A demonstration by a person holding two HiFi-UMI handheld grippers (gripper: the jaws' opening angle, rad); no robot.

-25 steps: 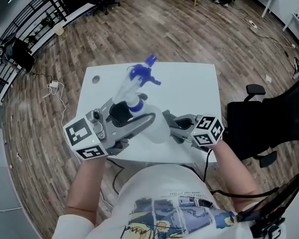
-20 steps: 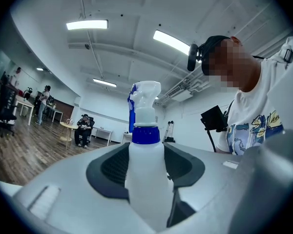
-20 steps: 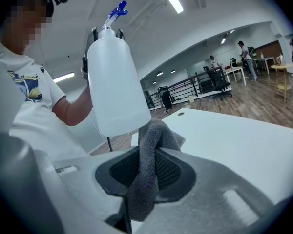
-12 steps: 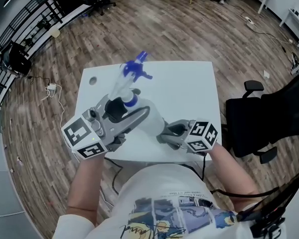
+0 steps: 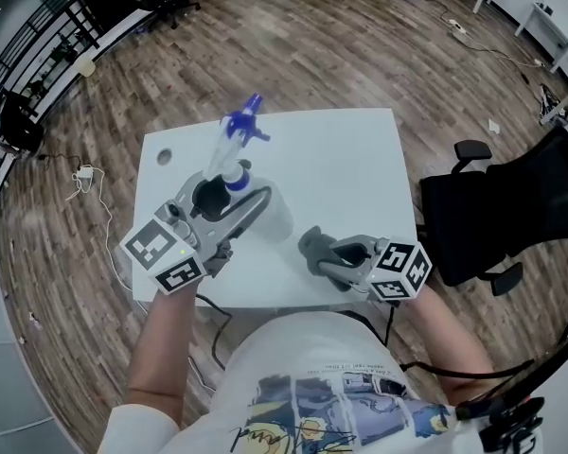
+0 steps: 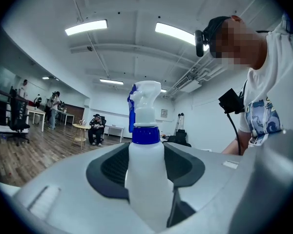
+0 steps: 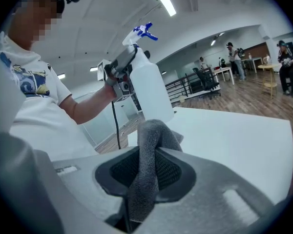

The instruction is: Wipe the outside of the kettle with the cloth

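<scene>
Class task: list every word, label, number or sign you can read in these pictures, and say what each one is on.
No text can be read.
Shirt: scrawl under the print, too blurred.
Right gripper: white tag too small; marker cube shows patterns only.
Spray bottle: no label visible.

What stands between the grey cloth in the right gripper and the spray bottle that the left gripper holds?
Nothing visible. The right gripper is shut on the cloth, the left gripper grips the spray bottle, and only bare white table shows in the gap between cloth and bottle.
</scene>
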